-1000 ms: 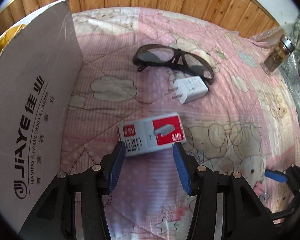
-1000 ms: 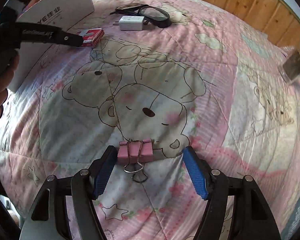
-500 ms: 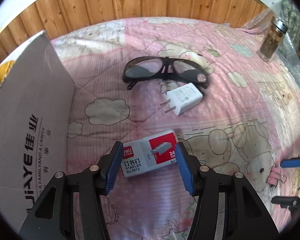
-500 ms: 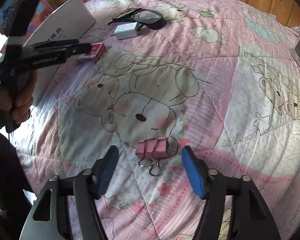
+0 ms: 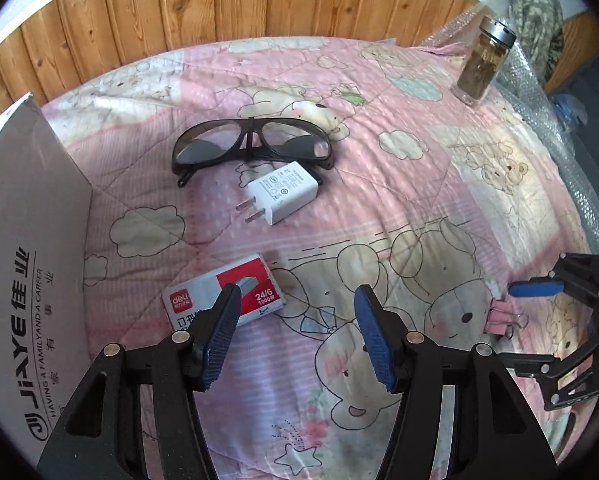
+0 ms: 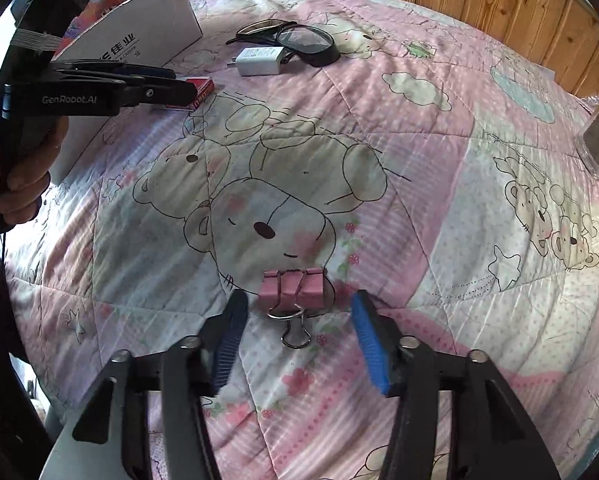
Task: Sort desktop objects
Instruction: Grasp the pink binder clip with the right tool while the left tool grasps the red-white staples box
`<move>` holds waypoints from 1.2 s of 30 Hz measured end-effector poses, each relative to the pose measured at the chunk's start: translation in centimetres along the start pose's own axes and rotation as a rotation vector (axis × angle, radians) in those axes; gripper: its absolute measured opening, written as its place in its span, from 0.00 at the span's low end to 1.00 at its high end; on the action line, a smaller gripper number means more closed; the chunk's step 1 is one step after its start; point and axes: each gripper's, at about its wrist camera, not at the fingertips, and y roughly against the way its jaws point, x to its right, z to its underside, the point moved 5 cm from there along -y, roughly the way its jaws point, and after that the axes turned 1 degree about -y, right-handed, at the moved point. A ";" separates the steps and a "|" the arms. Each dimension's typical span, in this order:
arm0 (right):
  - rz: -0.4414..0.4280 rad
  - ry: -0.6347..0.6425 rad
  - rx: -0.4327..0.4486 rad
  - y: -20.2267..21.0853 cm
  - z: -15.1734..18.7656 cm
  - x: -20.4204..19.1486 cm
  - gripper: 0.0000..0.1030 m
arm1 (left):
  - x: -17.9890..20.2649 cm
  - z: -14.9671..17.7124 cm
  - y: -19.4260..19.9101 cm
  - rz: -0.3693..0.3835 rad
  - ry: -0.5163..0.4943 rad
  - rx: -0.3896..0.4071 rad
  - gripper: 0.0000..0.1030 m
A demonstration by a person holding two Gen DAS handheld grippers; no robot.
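A red-and-white staple box (image 5: 203, 296) lies on the pink bear quilt (image 5: 379, 208). My left gripper (image 5: 297, 292) hovers over its right end, jaws opening; the left finger (image 5: 219, 332) covers part of the box and the pads do not press on it. In the right wrist view this gripper (image 6: 171, 84) hangs above the staple box (image 6: 201, 86). Pink binder clips (image 6: 291, 286), side by side, lie between the fingers of my right gripper (image 6: 299, 300); its jaws are closing, with gaps on both sides. The left wrist view shows the clips (image 5: 499, 316) and the right gripper (image 5: 539, 320).
Dark glasses (image 5: 251, 148) and a white charger plug (image 5: 283, 192) lie farther back. A grey cardboard box wall (image 5: 19, 260) stands at the left. A glass jar (image 5: 483, 60) stands at the back right by bubble wrap (image 5: 539, 92). A hand (image 6: 15, 184) holds the left gripper.
My left gripper has rolled and shifted right, so the staple box now sits under its left finger instead of between the fingers. The right gripper drifted a little; the clips stay between its fingers.
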 end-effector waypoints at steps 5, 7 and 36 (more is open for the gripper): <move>0.009 0.027 0.013 -0.6 -1.4 -1.8 0.60 | -2.5 -0.7 -0.2 -0.143 0.047 0.027 0.60; 0.033 0.029 0.005 -0.9 -1.4 -1.6 0.48 | -3.9 -0.6 -0.5 -0.096 0.144 0.008 0.60; -0.035 -0.086 0.040 0.9 -3.7 -0.2 0.32 | -5.3 2.2 0.7 -0.244 0.102 -0.113 0.54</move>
